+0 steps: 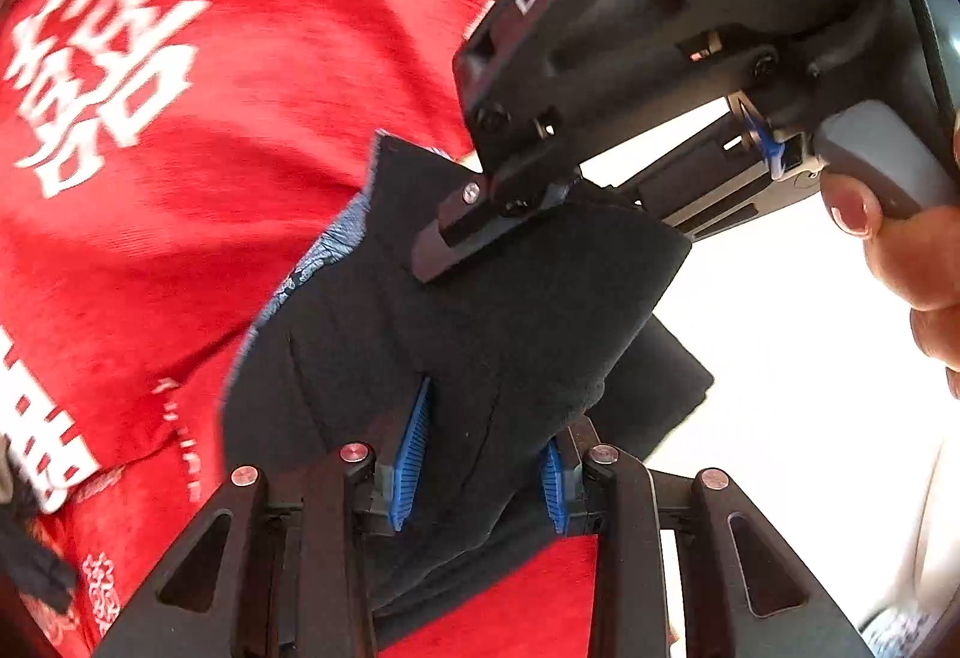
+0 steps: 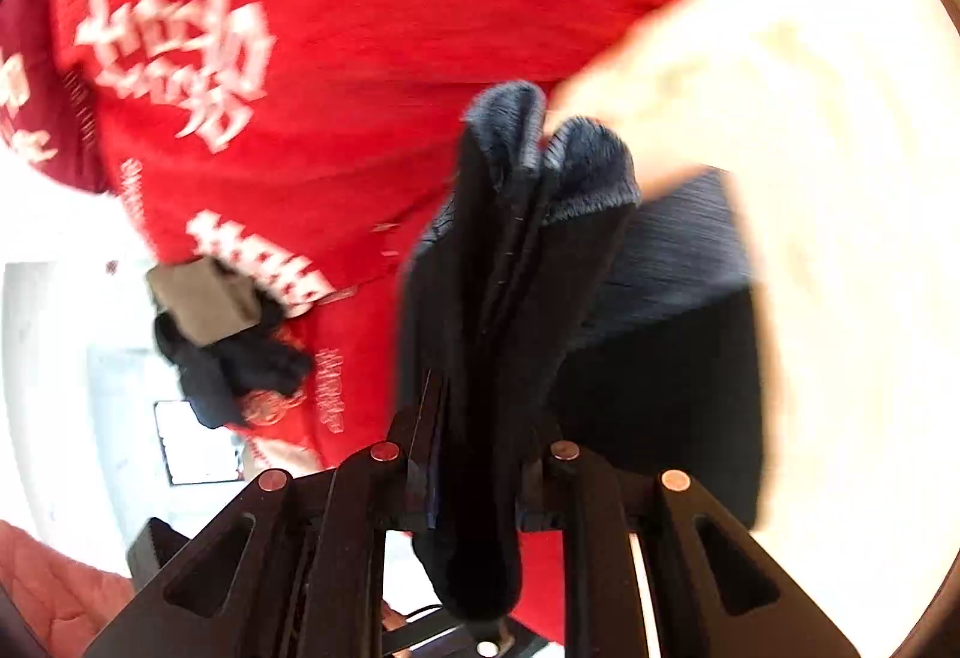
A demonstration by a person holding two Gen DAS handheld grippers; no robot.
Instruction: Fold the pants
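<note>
Item: dark navy, soft-knit pants point(image 1: 480, 322), bunched into thick folds and held aloft in front of a red cloth printed with white characters point(image 1: 240, 88) — no counter is identifiable beneath them. Left claw point(image 1: 480, 478): blue ribbed pads pressed against the fabric on both sides, gripping a fold; the cloth runs up and away from it. Right claw point(image 1: 474, 232): narrow black tips pinched onto the same bundle at its upper edge, just beyond the left claw; a hand point(image 1: 900, 250) steadies its grey handle. In the right wrist view the folded layers rise straight along the right claw's axis to a fuzzy hem point(image 2: 540, 142). Judgement: both claws sit close together on one end, so the pants' length hangs between and below them — spreading them apart would likely stretch it.
</note>
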